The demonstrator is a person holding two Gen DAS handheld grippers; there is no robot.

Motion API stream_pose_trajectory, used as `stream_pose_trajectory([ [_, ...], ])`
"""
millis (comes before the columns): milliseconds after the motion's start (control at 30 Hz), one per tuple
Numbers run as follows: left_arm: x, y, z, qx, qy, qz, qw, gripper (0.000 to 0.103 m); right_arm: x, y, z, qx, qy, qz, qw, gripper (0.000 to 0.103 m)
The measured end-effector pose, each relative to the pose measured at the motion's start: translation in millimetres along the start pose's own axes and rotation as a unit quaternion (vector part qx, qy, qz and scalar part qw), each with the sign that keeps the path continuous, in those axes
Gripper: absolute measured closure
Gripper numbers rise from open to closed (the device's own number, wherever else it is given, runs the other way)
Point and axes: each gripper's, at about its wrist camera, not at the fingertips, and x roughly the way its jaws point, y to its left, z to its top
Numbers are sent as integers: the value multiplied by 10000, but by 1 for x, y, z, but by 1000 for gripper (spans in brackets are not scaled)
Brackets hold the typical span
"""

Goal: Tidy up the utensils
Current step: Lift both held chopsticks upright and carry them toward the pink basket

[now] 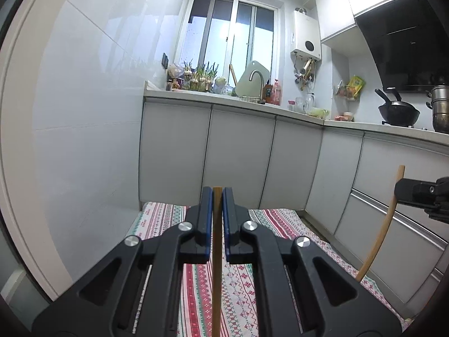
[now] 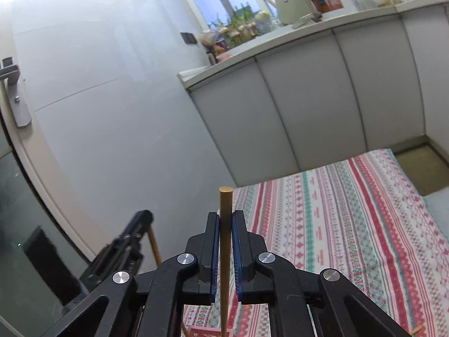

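Observation:
My left gripper point(image 1: 217, 193) is shut on a brown wooden chopstick point(image 1: 216, 266) that runs upright between its blue pads, above a patterned cloth point(image 1: 202, 286). At the right edge of the left wrist view the right gripper point(image 1: 400, 189) holds a second wooden chopstick point(image 1: 384, 224), which bows downward. In the right wrist view my right gripper point(image 2: 226, 216) is shut on that chopstick point(image 2: 225, 252), whose round end sticks up past the pads. The left gripper point(image 2: 140, 221) shows blurred at lower left with its chopstick point(image 2: 154, 245).
Grey cabinet doors point(image 1: 238, 154) stand behind the cloth, under a counter point(image 1: 224, 98) with a sink tap, bottles and plants. A wok point(image 1: 398, 112) and a pot sit on the stove at right. A white wall point(image 1: 84, 112) is on the left, a door handle point(image 2: 14, 95) beyond it.

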Motion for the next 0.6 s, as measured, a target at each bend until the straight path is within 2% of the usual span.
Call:
stream_pose_trajectory([
  [233,-4,-4,-11,192,142,-157,9996,95,24,5,-23,-106,350,150,9992,96],
  [600,2,-2,-20,240,544,-298,9978,95,55,18,-66,-649,640,12,9958,95],
])
